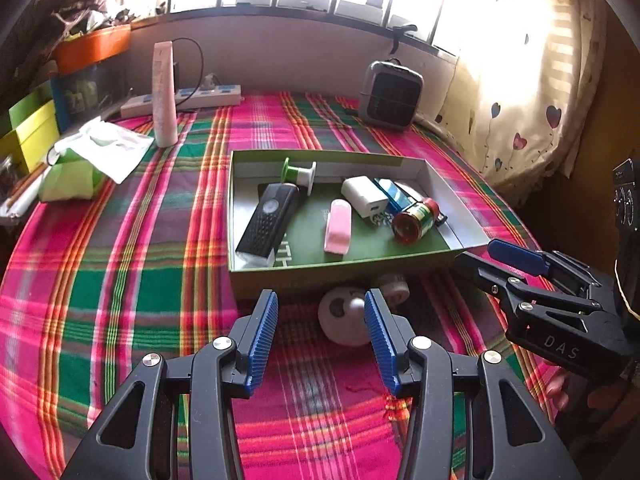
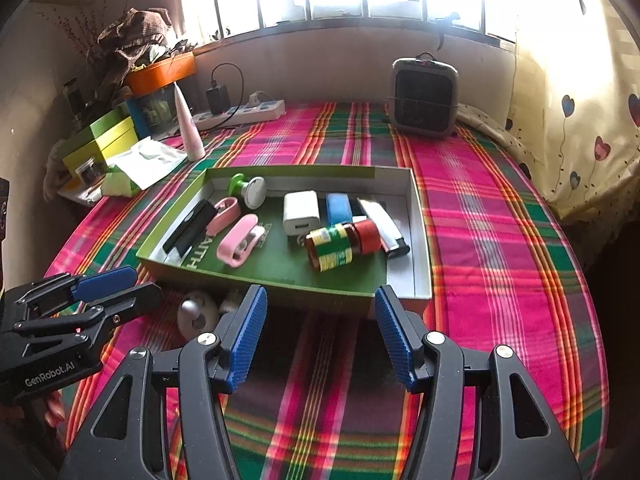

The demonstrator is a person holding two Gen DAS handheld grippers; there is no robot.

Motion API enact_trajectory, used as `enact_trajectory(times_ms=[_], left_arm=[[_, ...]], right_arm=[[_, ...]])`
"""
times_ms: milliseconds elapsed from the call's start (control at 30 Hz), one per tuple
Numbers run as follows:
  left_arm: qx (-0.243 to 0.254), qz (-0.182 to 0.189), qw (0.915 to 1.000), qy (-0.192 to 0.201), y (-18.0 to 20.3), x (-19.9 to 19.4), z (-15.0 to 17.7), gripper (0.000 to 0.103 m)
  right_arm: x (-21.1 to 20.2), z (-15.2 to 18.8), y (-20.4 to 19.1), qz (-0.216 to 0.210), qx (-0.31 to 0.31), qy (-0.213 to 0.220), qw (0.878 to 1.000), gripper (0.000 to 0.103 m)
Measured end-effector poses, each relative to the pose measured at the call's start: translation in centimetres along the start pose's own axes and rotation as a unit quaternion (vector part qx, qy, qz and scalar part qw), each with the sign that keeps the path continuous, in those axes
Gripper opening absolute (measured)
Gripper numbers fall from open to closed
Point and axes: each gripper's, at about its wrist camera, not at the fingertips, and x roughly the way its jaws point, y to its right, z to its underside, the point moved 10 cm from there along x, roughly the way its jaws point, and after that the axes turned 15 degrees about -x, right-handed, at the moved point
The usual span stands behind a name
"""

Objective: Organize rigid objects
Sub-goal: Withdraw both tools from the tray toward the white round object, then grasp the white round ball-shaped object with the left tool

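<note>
Left wrist view had the left gripper (image 1: pixel 321 307) hovering with fingers spread and empty, the white round object (image 1: pixel 346 316) just past its tips on the plaid cloth (image 1: pixel 120 280), against the near wall of the green tray (image 1: pixel 256 276); a white tape roll (image 1: pixel 394 286) sat beside it. Right gripper (image 2: pixel 321 304) also spread, nothing between the pads, parked at the tray's near edge. My read: next pick was the round object. It looked smooth and curved, so centre the pads across its widest part, close slowly, lift clear of the tray wall before dropping in; watch it rolling toward the tape roll. Readable text: "DAS" on the right gripper body, "GenRobot.AI" on the left one, partial "AITH" on the tray floor.
</note>
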Motion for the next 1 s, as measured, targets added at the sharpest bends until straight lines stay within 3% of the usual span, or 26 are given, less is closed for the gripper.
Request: enact_trajectory(times_ms=[1000], left_arm=[[0.011, 0.035, 0.9986, -0.037, 1.8, 2.1, 2.1, 0.047]], right_arm=[[-1.0, 4.0, 0.4, -0.003, 0.031, -0.022, 0.999, 0.057]])
